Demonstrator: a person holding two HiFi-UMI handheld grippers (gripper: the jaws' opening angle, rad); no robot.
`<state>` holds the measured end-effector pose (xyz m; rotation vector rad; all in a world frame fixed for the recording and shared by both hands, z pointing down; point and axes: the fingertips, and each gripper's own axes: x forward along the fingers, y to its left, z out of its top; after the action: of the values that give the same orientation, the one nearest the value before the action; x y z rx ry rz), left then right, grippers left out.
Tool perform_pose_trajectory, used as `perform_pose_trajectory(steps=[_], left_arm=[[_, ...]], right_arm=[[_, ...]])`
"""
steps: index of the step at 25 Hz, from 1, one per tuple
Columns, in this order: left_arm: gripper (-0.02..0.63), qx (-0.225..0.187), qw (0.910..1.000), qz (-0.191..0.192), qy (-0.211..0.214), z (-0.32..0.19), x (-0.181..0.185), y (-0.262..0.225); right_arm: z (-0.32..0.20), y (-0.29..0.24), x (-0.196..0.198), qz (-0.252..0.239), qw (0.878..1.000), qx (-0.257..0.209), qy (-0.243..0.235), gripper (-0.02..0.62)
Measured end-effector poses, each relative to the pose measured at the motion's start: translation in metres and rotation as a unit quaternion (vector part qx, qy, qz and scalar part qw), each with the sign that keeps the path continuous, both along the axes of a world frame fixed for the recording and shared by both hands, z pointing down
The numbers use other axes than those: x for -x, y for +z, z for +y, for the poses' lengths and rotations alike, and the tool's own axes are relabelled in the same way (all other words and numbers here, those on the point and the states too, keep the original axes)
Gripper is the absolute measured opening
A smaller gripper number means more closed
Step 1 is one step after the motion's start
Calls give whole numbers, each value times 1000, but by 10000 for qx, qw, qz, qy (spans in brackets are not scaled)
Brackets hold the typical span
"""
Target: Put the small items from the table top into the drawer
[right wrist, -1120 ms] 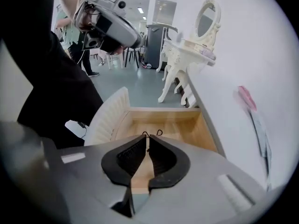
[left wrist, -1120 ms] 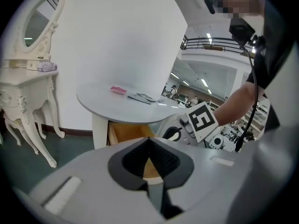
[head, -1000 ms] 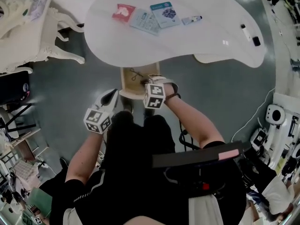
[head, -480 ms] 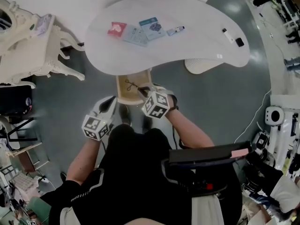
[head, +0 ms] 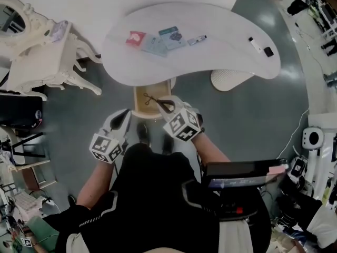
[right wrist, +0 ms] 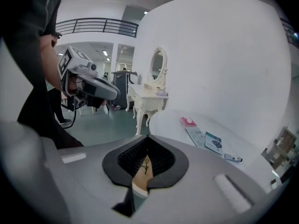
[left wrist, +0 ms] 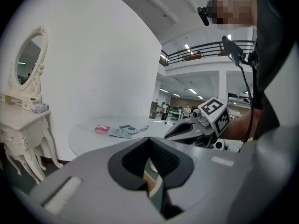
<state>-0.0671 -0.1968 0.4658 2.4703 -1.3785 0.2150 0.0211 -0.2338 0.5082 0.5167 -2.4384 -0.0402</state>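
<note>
Reaching for the next item means going forward & over the front edge of the tabletop (head: 226, 57), because the small items lie in a row beyond the open drawer (head: 142, 108), which stands out under that edge, just in front of the person. From left to right the row is: red packet (head: 136, 38), pale blue packet (head: 153, 45), teal card (head: 171, 36), small tube (head: 197, 39). The tube's long axis runs approx. along the row, dark end to the right. A small stick (head: 254, 44) & a black block (head: 268, 51) lie well apart from these, toward the right end. One thin black wiry thing (head: 151, 98) is already inside the drawer. The right tool (head: 164, 103) hovers over the drawer w/ jaws closed together & nothing between them. The left tool (head: 125, 115) hangs beside the drawer on its left, jaws also together, empty. I judge the right tool is nearer to the card & tube, while the red packet lies about between both tools. Either tool must open before it can take something.
</note>
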Motion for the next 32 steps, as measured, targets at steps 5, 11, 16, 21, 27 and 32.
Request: perform_pose_trajectory(steps=[5,11,16,21,27,32], left_arm=[[0,-172,9995,12,-263,8,8,-21],[0,-339,9988,-177,-291,11,23,-45],[0,-649,9974,-136,-290,12,45,-76],[0,-836,9954,182,-422,20,72,-101],[0,-952,9936,277,-543,24,95,-115],[0,-1069,9927,265,-483,26,99,-122]], right_arm=[[5,-29,-1,-494,9984,-176,230,3],[9,-74,2,-1124,9899,-539,670,2],[13,-110,13,-1716,9769,-514,1161,2],[22,-133,18,-1990,9671,-524,1498,2],[26,-154,12,-2096,9576,-759,1825,2],[30,-161,15,-2173,9535,-766,1944,0]])
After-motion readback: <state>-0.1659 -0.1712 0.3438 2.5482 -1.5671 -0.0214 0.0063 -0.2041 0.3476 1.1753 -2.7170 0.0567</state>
